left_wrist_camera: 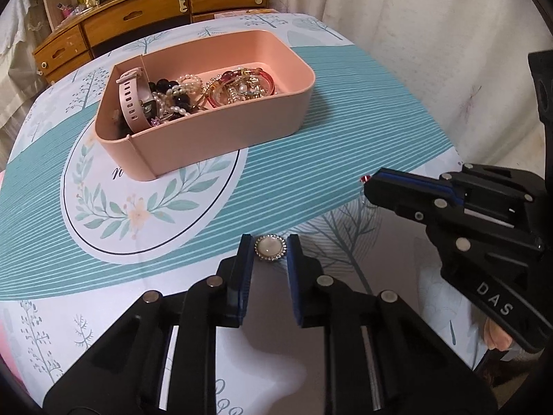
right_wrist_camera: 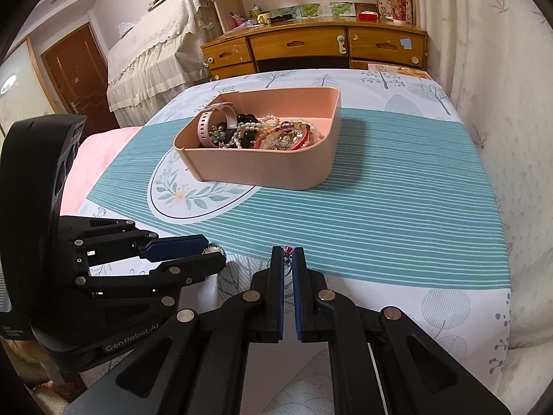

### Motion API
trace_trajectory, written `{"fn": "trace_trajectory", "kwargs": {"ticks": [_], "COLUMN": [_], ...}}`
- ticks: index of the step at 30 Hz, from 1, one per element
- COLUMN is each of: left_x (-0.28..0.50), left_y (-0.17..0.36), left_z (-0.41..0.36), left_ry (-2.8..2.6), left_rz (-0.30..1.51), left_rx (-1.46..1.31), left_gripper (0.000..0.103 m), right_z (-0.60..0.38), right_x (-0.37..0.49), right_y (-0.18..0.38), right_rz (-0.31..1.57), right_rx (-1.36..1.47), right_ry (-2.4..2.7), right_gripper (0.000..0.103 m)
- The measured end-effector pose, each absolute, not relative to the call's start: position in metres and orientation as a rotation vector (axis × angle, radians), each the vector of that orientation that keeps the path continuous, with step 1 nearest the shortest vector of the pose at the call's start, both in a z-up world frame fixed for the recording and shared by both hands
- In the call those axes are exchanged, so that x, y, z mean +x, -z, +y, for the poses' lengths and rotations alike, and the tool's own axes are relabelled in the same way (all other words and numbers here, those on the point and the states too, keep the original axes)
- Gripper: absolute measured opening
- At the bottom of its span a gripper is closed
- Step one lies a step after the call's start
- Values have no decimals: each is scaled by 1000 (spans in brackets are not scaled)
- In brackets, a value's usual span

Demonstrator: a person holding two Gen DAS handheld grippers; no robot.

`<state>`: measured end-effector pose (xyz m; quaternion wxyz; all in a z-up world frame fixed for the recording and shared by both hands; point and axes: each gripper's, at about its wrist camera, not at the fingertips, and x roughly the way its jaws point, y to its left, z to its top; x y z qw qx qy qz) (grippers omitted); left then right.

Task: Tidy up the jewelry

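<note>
Teal-striped tablecloth (left_wrist_camera: 345,131) before wooden drawers (right_wrist_camera: 311,48); pink box (left_wrist_camera: 221,128) of jewelry mid-table. Left gripper (left_wrist_camera: 270,242) open around a pearl brooch (left_wrist_camera: 270,248); right gripper (right_wrist_camera: 287,252) clamps a small red-tipped trinket (right_wrist_camera: 287,251) (near edge).

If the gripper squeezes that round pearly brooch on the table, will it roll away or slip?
The brooch lies flat on the tablecloth, so it probably won't roll. Its smooth domed middle looks slippery, though the studded rim may give the left gripper some bite. It looks small and stiff, likely light, so it might skid if pushed.
</note>
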<state>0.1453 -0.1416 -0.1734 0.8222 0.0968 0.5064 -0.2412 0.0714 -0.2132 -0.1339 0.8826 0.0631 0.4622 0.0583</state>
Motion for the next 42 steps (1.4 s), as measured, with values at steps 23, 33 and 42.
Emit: {"fn": "trace_trajectory", "kwargs": {"ticks": [23,33,42], "left_x": [273,292,252], "left_y": [56,87,77], "left_z": [-112,-95,-78], "left_ry": [413,360,305], "left_rz": [910,963,911], "left_rx": [117,43,63], "left_gripper": [34,86,87], "right_z": [-224,-232,-233], "right_x": [211,251,219], "right_y": [41,69,69], "right_rz": [807,890,864], "right_rx": [250,295,343], "right_ry": [-79,-32,-19], "right_gripper": [6,17,38]}}
